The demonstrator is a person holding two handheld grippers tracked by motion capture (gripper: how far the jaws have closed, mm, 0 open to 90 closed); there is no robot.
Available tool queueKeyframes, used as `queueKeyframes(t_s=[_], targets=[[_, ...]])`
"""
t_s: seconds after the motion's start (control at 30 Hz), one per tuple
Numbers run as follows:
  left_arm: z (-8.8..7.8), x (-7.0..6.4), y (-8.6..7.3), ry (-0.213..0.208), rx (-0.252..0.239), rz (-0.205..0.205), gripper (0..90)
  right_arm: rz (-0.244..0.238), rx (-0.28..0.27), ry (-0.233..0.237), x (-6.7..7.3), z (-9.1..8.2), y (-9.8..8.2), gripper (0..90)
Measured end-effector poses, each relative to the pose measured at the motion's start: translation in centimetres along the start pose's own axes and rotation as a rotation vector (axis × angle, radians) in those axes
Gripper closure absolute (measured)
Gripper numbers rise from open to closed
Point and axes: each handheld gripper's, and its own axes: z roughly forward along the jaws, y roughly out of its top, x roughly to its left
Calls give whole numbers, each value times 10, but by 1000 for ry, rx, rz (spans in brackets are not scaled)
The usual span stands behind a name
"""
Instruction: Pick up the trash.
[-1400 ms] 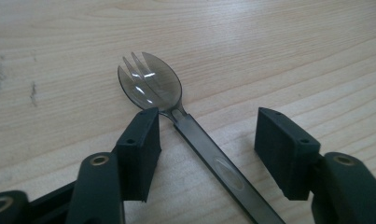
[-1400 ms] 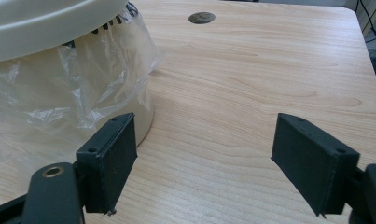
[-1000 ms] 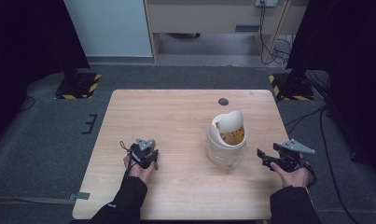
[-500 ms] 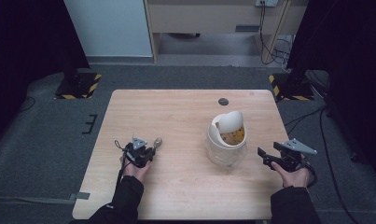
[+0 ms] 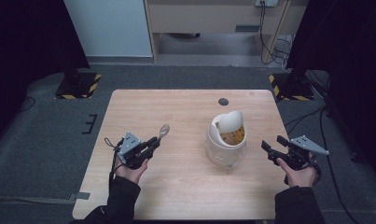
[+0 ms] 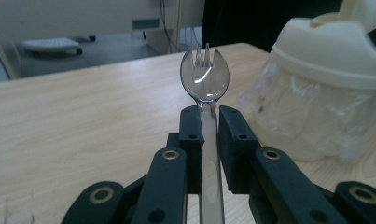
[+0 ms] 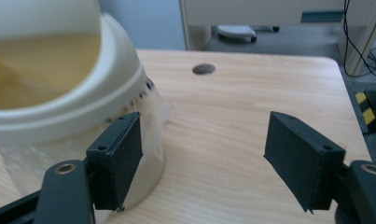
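My left gripper (image 5: 154, 141) is shut on the handle of a clear plastic spork (image 5: 163, 130), held off the table at the front left with the bowl pointing away. In the left gripper view the spork (image 6: 205, 77) stands upright between the jaws of the left gripper (image 6: 206, 123). A cream bin with a tilted swing lid and a plastic liner (image 5: 226, 140) stands right of centre. My right gripper (image 5: 272, 143) hovers open just right of it. Its jaws have just been closing a little with nothing between them. The bin (image 7: 59, 93) lies beside the right gripper (image 7: 204, 140).
A dark round hole (image 5: 223, 101) sits in the wooden table (image 5: 176, 107) near its far edge. Beyond the table are grey floor, a wooden cabinet, cables and yellow-black striped stand feet (image 5: 78, 85).
My left gripper has lifted from the table with the spork, which now points up and away. The right hand has risen slightly beside the bin.
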Motion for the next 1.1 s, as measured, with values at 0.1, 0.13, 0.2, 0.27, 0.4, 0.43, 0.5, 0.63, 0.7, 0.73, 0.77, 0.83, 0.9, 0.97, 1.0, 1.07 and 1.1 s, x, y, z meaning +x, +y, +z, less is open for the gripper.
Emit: queueKeyframes(t_s=[0.1, 0.13, 0.2, 0.27, 0.4, 0.43, 0.5, 0.63, 0.7, 0.73, 0.77, 0.83, 0.9, 0.97, 1.0, 1.07, 1.1], targets=[[-8, -3, 6, -19, -40, 7, 797, 7, -25, 7, 3, -2, 5, 284], [-10, -3, 7, -24, -51, 9, 797, 4, -34, 13, 5, -3, 8, 286], [-14, -5, 11, -35, -75, 7, 797, 3, -54, 22, 8, -5, 13, 298], [-17, -7, 14, -45, -92, 18, 797, 4, -72, 31, 11, -8, 18, 304], [-20, -13, 20, -64, -116, 43, 797, 17, -115, 56, 18, -14, 28, 325], [-21, -15, 21, -71, -121, 49, 797, 19, -123, 61, 20, -15, 31, 333], [-22, -19, 23, -83, -130, 60, 797, 20, -141, 76, 25, -17, 35, 337], [-21, -26, 26, -107, -140, 74, 797, 5, -158, 103, 33, -20, 46, 342], [-21, -29, 26, -117, -141, 75, 797, -2, -171, 118, 38, -21, 53, 347], [-20, -31, 27, -124, -140, 78, 797, -7, -191, 133, 44, -22, 59, 354], [-19, -32, 27, -129, -140, 78, 797, -7, -191, 133, 44, -22, 59, 354], [-18, -37, 28, -144, -144, 83, 797, -10, -202, 149, 49, -22, 65, 356], [-17, -41, 30, -155, -151, 91, 797, -22, -205, 170, 57, -21, 73, 358], [-17, -46, 32, -169, -159, 100, 797, -29, -211, 183, 63, -21, 78, 361], [-17, -48, 33, -175, -161, 108, 797, -30, -216, 190, 66, -20, 81, 363], [-17, -53, 34, -186, -167, 121, 797, -25, -231, 210, 72, -20, 85, 369], [-18, -55, 35, -191, -170, 129, 797, -22, -234, 216, 74, -19, 86, 373]])
